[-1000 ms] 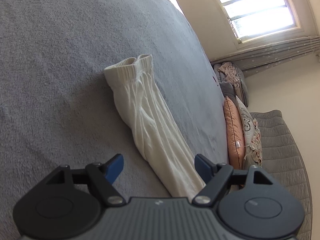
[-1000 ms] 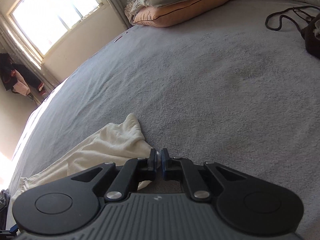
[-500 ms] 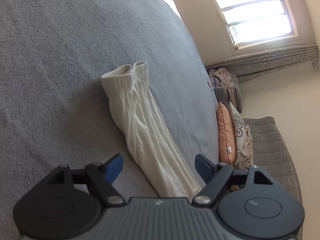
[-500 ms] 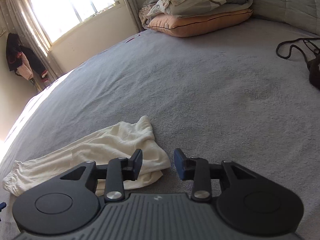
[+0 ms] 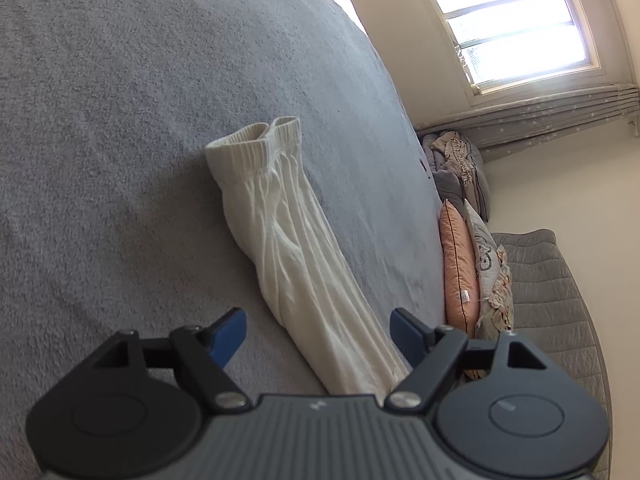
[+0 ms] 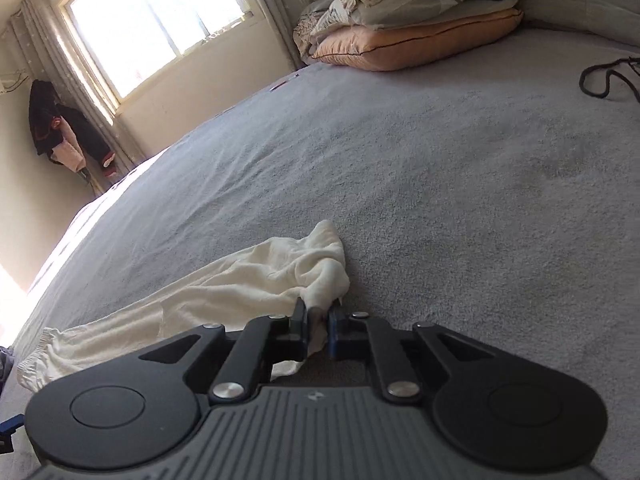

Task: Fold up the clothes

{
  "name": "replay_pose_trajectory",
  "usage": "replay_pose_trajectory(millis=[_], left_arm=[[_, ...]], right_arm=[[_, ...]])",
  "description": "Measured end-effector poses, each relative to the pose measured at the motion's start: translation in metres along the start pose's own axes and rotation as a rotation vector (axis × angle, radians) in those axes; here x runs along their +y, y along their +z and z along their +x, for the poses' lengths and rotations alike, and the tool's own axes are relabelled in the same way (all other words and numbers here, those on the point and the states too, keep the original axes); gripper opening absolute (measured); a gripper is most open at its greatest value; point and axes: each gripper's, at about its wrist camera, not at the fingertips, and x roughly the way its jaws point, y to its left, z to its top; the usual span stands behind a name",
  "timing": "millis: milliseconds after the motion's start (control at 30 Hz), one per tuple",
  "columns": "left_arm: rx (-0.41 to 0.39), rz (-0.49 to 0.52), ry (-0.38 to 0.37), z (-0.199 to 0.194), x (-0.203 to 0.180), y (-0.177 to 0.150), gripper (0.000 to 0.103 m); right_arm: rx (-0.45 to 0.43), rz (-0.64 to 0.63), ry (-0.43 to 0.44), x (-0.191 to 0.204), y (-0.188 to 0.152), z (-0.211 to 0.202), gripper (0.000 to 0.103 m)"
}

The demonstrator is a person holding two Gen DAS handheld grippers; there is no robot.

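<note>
Left wrist view: left gripper (image 5: 318,330) is held spread above cream trousers (image 5: 292,248), laid lengthwise on grey bedspread (image 5: 100,120). Window (image 5: 508,20) and stacked pillows (image 5: 472,276) are seen beyond.

Right wrist view: right gripper (image 6: 318,326) is pinched on the trousers' (image 6: 240,280) bunched end. A black cord (image 6: 600,78) is noted on the bedspread (image 6: 440,168); dark clothes (image 6: 64,128) hang beside the window (image 6: 160,20).

Your left wrist cam sits low over the bed (image 5: 120,120), facing along the white garment (image 5: 296,256) twd the window (image 5: 512,20). Right cam's close at garment's other end; both share it & pillows (image 6: 420,48).
</note>
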Motion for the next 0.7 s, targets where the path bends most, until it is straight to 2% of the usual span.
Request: replay_pose_trajectory(millis=[100, 200, 267, 367, 433, 533, 600, 700], left_arm=[[-0.007, -0.009, -0.012, -0.005, 0.001, 0.002, 0.08], [-0.015, -0.021, -0.024, -0.012, 0.001, 0.005, 0.08], [-0.023, -0.027, -0.034, -0.017, 0.003, 0.008, 0.081], [-0.031, -0.039, -0.045, -0.029, 0.011, 0.012, 0.081], [-0.034, -0.048, -0.049, -0.031, 0.013, 0.014, 0.081], [-0.034, -0.055, -0.057, -0.039, 0.02, 0.016, 0.081], [-0.039, -0.058, -0.059, -0.041, 0.021, 0.017, 0.081], [-0.04, -0.062, -0.055, -0.041, 0.023, 0.017, 0.081]], right_arm=[[-0.145, -0.22, 0.012, 0.049, 0.007, -0.018, 0.01], [-0.221, -0.438, 0.039, 0.108, 0.0, -0.022, 0.01], [-0.244, -0.6, 0.077, 0.156, -0.016, -0.023, 0.01], [-0.189, -0.763, 0.108, 0.214, -0.052, -0.011, 0.01], [-0.125, -0.779, 0.114, 0.238, -0.076, 0.006, 0.011], [0.005, -0.704, 0.081, 0.252, -0.105, 0.033, 0.011], [-0.02, -0.677, 0.046, 0.254, -0.113, 0.03, 0.011], [-0.008, -0.551, 0.063, 0.247, -0.102, 0.026, 0.012]])
